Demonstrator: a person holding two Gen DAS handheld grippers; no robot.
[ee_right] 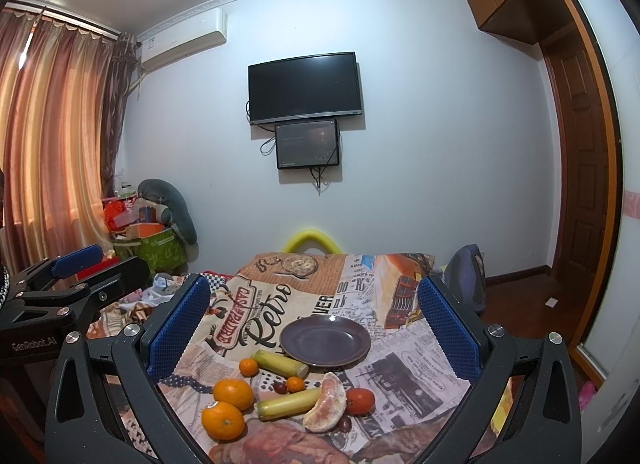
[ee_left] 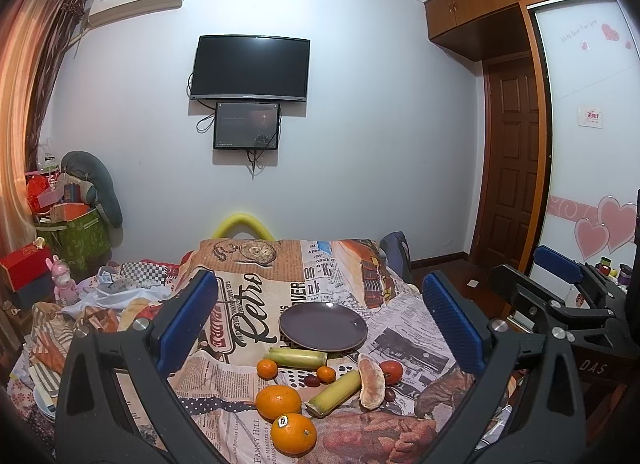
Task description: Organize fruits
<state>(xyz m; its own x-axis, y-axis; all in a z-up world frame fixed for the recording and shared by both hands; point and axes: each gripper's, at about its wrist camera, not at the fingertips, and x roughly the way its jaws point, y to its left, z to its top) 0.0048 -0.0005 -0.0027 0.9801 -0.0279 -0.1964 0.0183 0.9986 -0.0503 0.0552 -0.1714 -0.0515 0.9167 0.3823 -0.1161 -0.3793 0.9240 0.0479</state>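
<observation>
2 oranges [ee_left: 286, 418], glossy, 1 stickered, beside empty plate [ee_left: 323, 326].

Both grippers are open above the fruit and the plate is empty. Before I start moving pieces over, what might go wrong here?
1. The oranges and small tangerines are round and lie on a wrinkled cloth; a nudge may roll them away.
2. The peeled pomelo segment looks soft, and it leans against a sugarcane piece and the tomato, so gripping it may squash it or shift them.
3. The dark plate is shallow; round fruit could roll off.
</observation>
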